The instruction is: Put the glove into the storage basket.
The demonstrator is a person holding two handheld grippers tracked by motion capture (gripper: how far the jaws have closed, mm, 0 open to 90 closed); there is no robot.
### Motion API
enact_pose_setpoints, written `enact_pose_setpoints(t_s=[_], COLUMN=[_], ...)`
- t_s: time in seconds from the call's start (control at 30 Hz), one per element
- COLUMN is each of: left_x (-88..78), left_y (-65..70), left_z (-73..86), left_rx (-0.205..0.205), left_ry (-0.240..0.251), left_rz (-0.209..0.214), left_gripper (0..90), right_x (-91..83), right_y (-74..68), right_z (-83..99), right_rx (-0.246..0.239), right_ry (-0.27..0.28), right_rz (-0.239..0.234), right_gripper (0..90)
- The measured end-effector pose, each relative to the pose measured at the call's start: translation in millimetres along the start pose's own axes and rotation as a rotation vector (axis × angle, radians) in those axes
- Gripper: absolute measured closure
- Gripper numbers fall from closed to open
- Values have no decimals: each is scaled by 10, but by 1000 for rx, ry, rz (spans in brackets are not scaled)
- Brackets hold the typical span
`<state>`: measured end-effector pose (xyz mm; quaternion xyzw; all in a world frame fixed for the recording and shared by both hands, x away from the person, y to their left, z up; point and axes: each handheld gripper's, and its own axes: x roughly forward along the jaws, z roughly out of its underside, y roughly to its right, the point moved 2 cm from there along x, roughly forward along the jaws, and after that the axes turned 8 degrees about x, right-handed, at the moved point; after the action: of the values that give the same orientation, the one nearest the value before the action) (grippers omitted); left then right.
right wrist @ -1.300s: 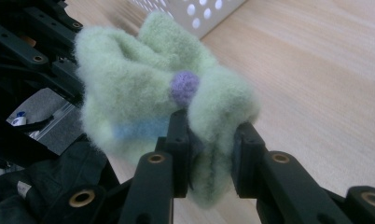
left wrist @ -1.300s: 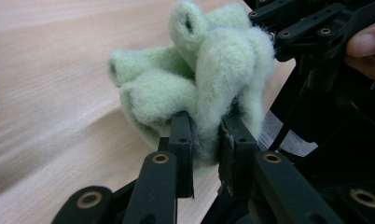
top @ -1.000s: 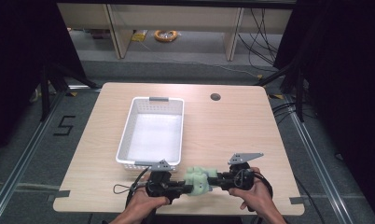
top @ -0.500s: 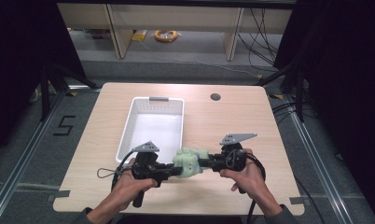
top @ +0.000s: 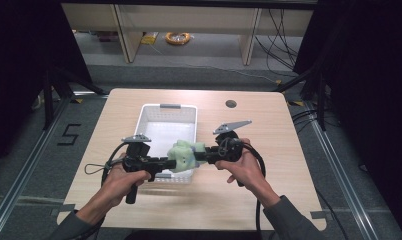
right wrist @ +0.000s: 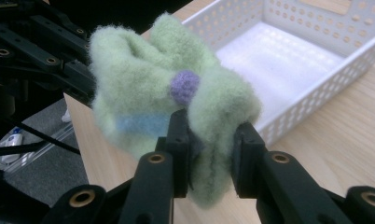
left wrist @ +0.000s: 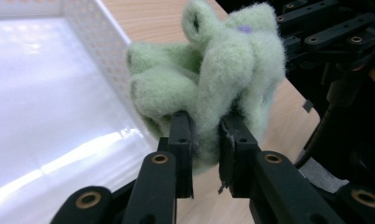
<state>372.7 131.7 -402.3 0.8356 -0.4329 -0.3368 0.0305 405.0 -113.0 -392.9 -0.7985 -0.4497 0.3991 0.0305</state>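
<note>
A bunched piece of pale green fleece (top: pixel 185 155) with a purple dot (right wrist: pixel 184 87) and a light blue patch hangs in the air between my two grippers. My left gripper (top: pixel 168 163) is shut on its left side; its jaws pinch a fold of the fleece (left wrist: pixel 209 88). From the other side my right gripper (top: pixel 203 156) is shut on the fleece (right wrist: pixel 167 88) too. The fleece is above the near right corner of a white perforated basket (top: pixel 148 112), which holds nothing that I can see.
The basket (left wrist: pixel 101 42) (right wrist: pixel 316 42) stands in the middle of a light wooden table (top: pixel 269 145). A round cable hole (top: pixel 231 104) lies at the far right of the tabletop. Black cables trail from both grippers. Beyond the table are shelves and a grey floor.
Both grippers have risen from the table's near edge and gone forward toward the basket, carrying the green fleece between them. The grip on it looks unchanged.
</note>
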Motion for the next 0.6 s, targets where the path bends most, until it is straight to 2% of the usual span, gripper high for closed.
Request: enact_pose_setpoints(t_s=[0.17,0.3,0.37,0.5,0.6], left_x=[-81,-107,-100,-61,-44], left_y=[-197,-347,-420,-571,-637], left_z=[-9,0,13,56,95], left_rx=[-40,-68,-78,-113,-123], left_ry=[-9,-17,-31,-42,-63], left_rz=[-33,-65,-73,-102,-102], left_gripper=[760,759,759,759,758], right_x=[224,381,470,647,749], right_y=[-9,-9,6,50,79], right_z=[-164,-245,-275,-297,-286], right_rx=[-1,31,32,75,93], right_ry=[-19,-35,-44,-64,-80], right_rz=[-3,-6,-5,6,17], right_gripper=[733,733,733,733,733])
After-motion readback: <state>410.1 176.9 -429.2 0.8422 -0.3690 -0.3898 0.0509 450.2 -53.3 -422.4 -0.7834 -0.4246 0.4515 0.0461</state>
